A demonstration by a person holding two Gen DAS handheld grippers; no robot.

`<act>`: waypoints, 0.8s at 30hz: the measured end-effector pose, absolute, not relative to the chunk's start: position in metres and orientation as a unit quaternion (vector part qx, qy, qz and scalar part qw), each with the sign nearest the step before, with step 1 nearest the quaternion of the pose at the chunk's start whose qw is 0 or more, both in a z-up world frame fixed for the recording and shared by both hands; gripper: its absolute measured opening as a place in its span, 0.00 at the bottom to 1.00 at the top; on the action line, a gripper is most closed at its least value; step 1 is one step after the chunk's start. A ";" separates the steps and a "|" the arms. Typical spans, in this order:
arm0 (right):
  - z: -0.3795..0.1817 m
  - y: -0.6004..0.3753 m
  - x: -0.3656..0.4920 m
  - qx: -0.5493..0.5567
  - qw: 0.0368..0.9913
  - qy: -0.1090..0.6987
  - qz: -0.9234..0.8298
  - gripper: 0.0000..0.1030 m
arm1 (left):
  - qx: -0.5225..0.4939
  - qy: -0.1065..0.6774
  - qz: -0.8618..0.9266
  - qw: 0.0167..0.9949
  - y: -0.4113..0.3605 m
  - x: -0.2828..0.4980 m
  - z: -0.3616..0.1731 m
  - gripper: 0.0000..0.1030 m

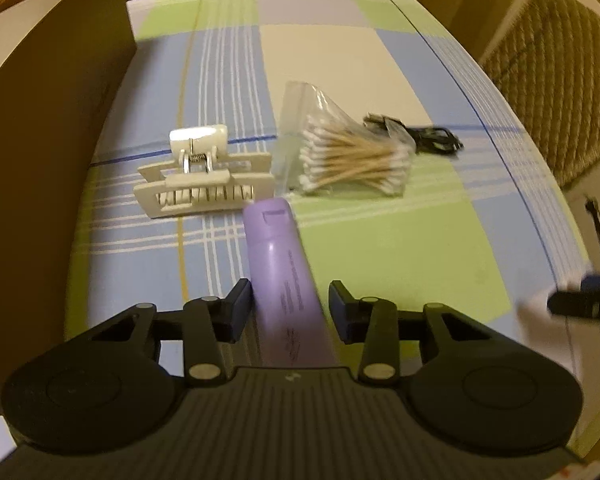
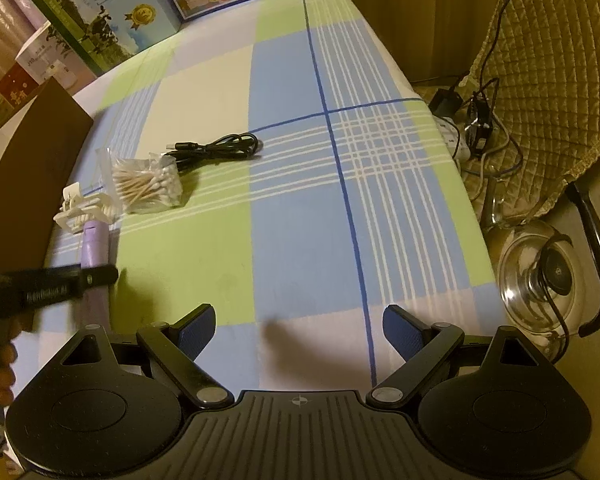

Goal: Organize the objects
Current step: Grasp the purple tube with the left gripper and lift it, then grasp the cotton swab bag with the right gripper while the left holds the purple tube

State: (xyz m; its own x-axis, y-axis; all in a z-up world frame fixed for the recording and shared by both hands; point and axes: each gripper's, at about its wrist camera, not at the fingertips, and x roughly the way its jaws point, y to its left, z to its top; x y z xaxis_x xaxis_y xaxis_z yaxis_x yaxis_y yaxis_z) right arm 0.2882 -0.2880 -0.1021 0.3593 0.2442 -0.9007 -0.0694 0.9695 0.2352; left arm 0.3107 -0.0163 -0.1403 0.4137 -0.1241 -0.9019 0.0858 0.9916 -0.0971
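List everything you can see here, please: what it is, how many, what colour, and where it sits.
tube: one, purple, between the left gripper's fingers
hair clip: one, cream, at the tube's far end
cotton swabs: one clear bag, beside the clip
cable: one, black, behind the swabs
tablecloth: one, blue, green and cream checks
kettle: one, silver, beside the table
cartons: several, printed, far edge
left gripper: black, around the tube
right gripper: black, open, empty

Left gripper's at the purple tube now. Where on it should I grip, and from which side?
Grip the purple tube across its flat lower body, coming from above with the left gripper, which already straddles it. Its cap end lies against the hair clip, so the near half is freer.
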 end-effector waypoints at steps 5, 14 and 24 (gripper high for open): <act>-0.104 -0.290 0.286 0.075 0.826 0.549 0.102 0.86 | -0.020 0.537 -0.042 0.843 -0.020 0.320 -0.141 0.31; -0.100 -0.258 0.301 0.022 0.856 0.469 0.216 0.79 | -0.043 0.534 0.011 0.844 -0.001 0.299 -0.139 0.28; -0.105 -0.190 0.357 -0.062 0.844 0.398 0.354 0.66 | -0.083 0.531 0.078 0.840 0.039 0.271 -0.135 0.28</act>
State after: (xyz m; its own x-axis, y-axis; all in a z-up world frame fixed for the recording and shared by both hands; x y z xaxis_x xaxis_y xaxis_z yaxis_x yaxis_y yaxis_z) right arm 0.3573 -0.1898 -0.1046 0.4326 0.5481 -0.7159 -0.6466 0.7420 0.1774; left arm 0.2707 0.0386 -0.1349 0.4242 0.0426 -0.9046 -0.2184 0.9742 -0.0565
